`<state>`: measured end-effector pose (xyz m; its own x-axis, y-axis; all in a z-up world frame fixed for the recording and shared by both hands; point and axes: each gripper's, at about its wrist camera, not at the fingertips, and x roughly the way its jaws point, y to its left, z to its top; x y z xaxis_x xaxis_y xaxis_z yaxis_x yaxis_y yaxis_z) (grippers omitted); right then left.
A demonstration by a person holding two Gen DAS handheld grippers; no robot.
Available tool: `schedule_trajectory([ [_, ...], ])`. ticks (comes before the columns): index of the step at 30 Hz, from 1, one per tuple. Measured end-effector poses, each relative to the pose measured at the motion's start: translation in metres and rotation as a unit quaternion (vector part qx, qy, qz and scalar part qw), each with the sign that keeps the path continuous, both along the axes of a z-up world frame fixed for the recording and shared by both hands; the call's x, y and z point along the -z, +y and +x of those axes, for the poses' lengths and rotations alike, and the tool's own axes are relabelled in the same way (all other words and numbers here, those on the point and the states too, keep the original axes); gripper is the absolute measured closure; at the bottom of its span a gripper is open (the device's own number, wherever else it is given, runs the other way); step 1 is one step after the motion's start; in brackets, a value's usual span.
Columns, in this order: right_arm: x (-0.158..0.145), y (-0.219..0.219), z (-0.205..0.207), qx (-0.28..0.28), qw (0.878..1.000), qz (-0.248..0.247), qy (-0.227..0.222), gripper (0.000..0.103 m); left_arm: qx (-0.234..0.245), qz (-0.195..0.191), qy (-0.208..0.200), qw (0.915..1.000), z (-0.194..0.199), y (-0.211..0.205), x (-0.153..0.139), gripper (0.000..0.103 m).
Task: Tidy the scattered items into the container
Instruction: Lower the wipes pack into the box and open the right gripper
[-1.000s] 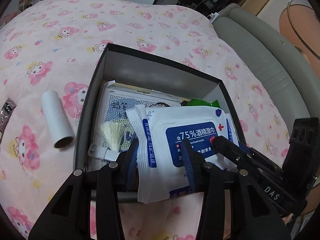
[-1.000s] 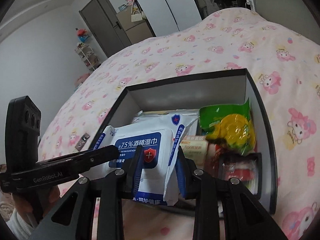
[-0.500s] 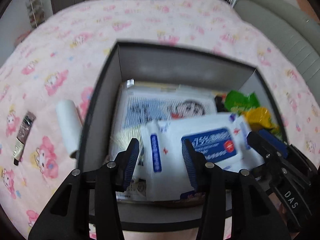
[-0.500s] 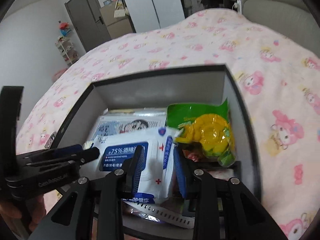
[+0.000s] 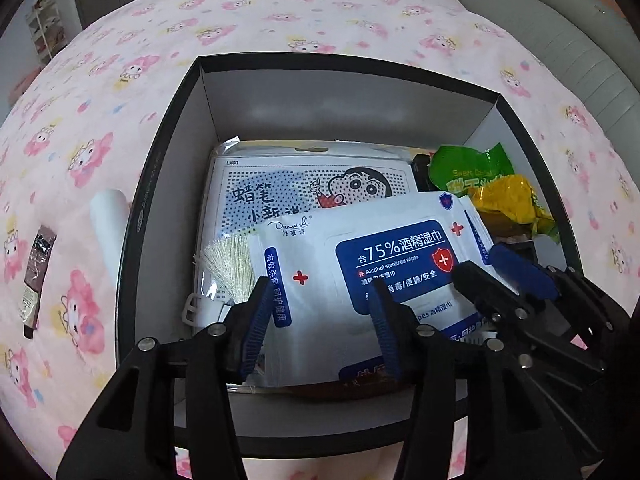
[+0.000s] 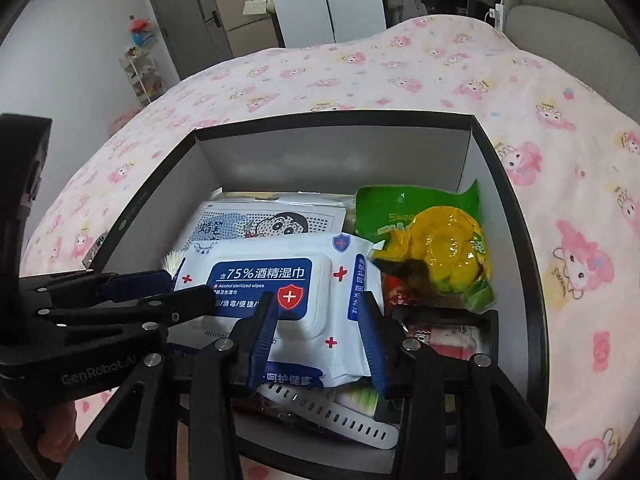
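Observation:
A white and blue pack of alcohol wipes lies flat on top of other items inside the black box. My left gripper straddles the pack's left end and its jaws are opening; the pads do not press on it. My right gripper straddles the pack's right end, its jaws opening too. On the bedspread left of the box lie a white roll and a brown sachet.
The box also holds a cartoon-printed packet, a cream tassel, a green and yellow snack bag, a white strap and a small black-framed item. A grey sofa borders the pink bedspread.
Both grippers have sunk into the box with the wipes pack. Their jaws have widened, and the pack has gone from hanging tilted to lying flat on the items below.

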<state>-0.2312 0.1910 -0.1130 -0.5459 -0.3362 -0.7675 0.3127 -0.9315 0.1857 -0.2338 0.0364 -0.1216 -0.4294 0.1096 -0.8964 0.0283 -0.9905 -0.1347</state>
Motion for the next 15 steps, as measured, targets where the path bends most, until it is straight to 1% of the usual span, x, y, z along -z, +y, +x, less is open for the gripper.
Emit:
schedule_trajectory([
  [2,-0.003,0.002,0.003,0.003,1.0,-0.003,0.001,0.066,-0.003,0.012,0.005,0.9999,0.005,-0.001,-0.003,0.053],
  [5,-0.015,0.011,0.018,0.005,1.0,-0.019,0.02,0.066,-0.002,0.05,0.022,0.9985,0.025,-0.002,-0.016,0.054],
  [7,-0.023,0.014,0.03,0.009,0.999,-0.032,0.033,0.066,0.004,0.073,0.036,0.9967,0.043,-0.001,-0.031,0.053],
  [8,-0.027,0.015,0.037,0.011,0.998,-0.038,0.038,0.066,0.009,0.076,0.043,0.9962,0.052,0.0,-0.038,0.053],
  [11,-0.048,0.016,0.06,0.019,0.997,-0.051,0.058,0.066,0.023,0.068,0.066,0.9952,0.077,0.004,-0.058,0.054],
  [13,-0.061,0.014,0.076,0.02,0.995,-0.055,0.076,0.066,0.032,0.075,0.077,0.9937,0.093,0.003,-0.07,0.054],
  [15,-0.07,0.013,0.09,0.021,0.994,-0.065,0.085,0.066,0.045,0.091,0.083,0.9914,0.107,-0.001,-0.079,0.053],
])
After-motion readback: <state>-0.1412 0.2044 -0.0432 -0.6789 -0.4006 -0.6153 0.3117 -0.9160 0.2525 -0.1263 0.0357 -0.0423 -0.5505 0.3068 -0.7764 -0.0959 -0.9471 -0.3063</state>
